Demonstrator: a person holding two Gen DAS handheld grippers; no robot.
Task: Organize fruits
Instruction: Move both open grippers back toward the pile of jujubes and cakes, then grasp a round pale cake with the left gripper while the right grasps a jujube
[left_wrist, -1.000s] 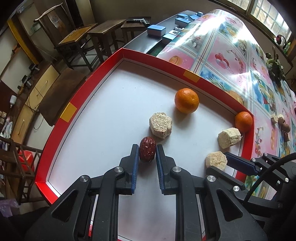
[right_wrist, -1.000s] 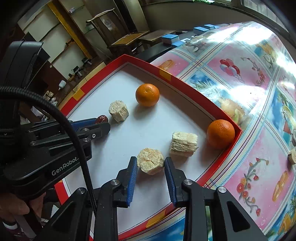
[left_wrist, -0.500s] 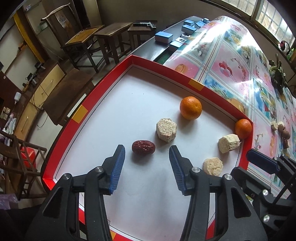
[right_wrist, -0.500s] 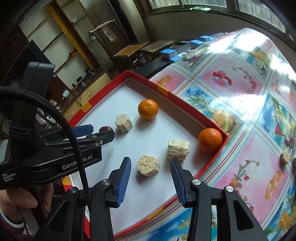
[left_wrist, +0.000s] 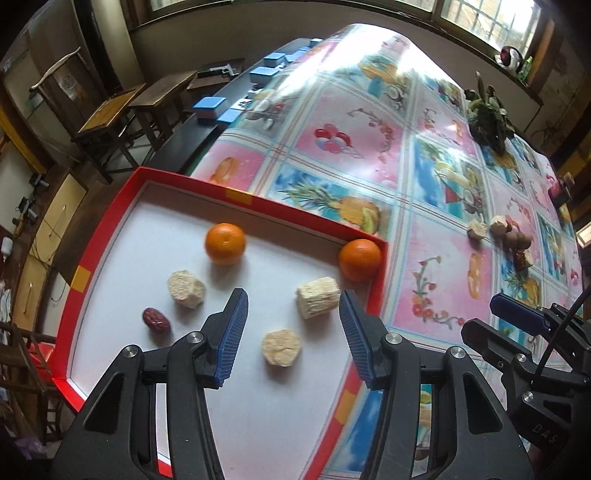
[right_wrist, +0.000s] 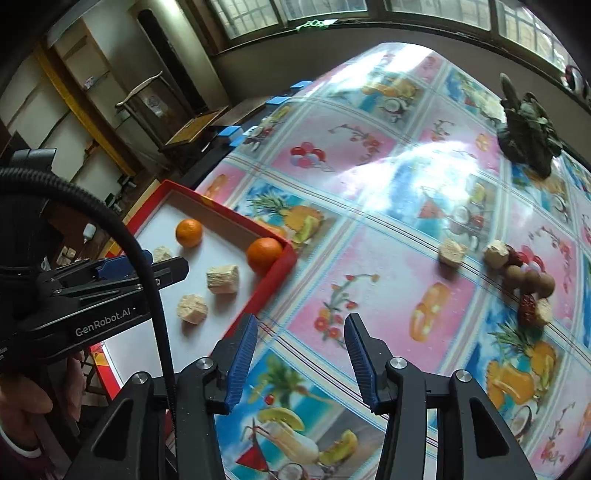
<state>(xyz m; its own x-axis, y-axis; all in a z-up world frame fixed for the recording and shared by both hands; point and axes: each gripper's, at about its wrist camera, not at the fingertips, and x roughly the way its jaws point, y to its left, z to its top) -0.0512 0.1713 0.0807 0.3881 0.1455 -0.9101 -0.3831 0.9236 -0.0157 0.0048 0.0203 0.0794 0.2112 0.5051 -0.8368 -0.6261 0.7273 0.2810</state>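
Left wrist view: the left gripper (left_wrist: 293, 332) has just been opening, its jaws apart with nothing pressed between them, above the red tray (left_wrist: 236, 194); a pale round chunk (left_wrist: 281, 347) lies below the gap; a second (left_wrist: 185, 289) and a blocky third (left_wrist: 317, 297), long axis across the view, lie beyond; two oranges (left_wrist: 225, 244) and one red date (left_wrist: 156, 320), slanting down-right, complete it; the right gripper (right_wrist: 300, 349), also just opened and empty, hangs over the fruit-print tablecloth (right_wrist: 384, 258).

Left gripper (left_wrist: 293, 334) angled down, jaws just opening, empty, right gripper (right_wrist: 299, 360) likewise
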